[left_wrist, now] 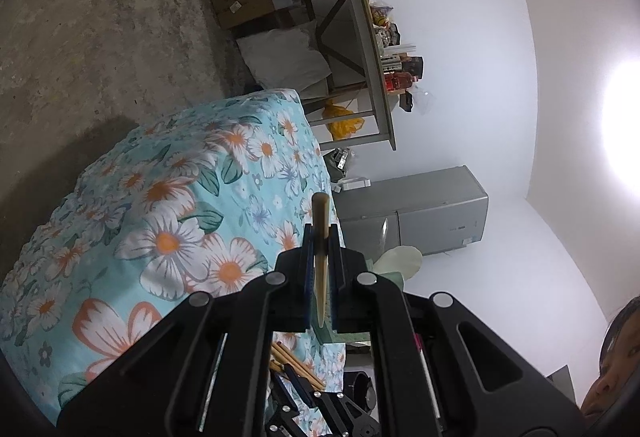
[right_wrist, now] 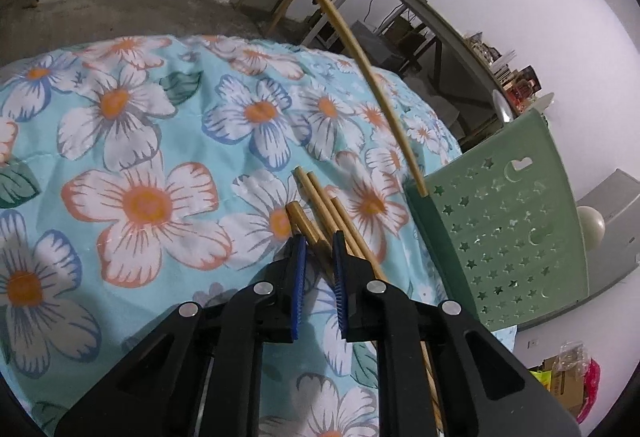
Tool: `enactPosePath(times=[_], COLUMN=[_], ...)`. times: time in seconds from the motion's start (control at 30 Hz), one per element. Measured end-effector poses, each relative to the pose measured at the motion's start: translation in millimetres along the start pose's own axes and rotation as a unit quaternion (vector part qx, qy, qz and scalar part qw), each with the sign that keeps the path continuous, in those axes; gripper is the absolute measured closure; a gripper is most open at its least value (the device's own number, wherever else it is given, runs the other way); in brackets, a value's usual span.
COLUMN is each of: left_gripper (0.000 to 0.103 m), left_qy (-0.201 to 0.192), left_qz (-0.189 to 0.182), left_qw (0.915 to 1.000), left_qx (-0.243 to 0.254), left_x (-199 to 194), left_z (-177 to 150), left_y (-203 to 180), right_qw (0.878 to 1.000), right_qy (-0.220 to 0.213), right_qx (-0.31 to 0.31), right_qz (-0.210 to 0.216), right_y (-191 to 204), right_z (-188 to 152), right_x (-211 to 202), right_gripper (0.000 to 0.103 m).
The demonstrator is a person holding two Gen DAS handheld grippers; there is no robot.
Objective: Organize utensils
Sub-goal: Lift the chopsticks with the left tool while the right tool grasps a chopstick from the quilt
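My right gripper (right_wrist: 319,251) pinches one chopstick (right_wrist: 308,229) from the bundle; my left gripper (left_wrist: 320,237) clamps another. Risk: neighbouring sticks snag, dragging off the floral cloth (right_wrist: 160,157).

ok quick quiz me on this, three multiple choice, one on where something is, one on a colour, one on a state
1. The loose chopsticks lie:
a) on a metal tray
b) on the floral cloth
c) on the bare floor

2. The basket with star-shaped holes is:
a) red
b) black
c) green

3. The left claw is:
a) open and empty
b) shut on a chopstick
c) shut on a spoon

Answers:
1 b, the right wrist view shows the sticks resting on the flower print next to the basket.
2 c, its pierced wall is pale green.
3 b, the left wrist view shows one wooden stick clamped between the blue pads.
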State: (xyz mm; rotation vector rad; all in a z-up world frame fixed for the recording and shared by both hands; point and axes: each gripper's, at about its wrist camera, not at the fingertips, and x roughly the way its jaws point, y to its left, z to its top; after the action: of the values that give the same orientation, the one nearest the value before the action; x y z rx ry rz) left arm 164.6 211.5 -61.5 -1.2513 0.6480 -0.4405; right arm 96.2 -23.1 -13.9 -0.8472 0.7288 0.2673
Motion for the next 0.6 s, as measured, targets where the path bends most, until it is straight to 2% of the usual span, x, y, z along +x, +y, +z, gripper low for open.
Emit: enactPosePath(times=[0.33, 0.6], left_gripper=[0.098, 0.098], left_qy=[-0.011, -0.019], left_qz=[-0.006, -0.011], left_qw=[0.9998, 0.9988], left_qx=[0.015, 0.044], left_x=[-8.3, -17.6], left_z=[2.3, 3.7], left_y=[-10.7, -35.2], right_qw=[0.996, 0.978], right_qy=[-0.051, -0.108], right_qx=[0.071, 0.176], right_qz=[-0.008, -0.024], right_y=[-26.9, -78.2], right_z=[9.5, 11.0], right_x=[-46.2, -92.0], right_gripper=[0.092, 0.097])
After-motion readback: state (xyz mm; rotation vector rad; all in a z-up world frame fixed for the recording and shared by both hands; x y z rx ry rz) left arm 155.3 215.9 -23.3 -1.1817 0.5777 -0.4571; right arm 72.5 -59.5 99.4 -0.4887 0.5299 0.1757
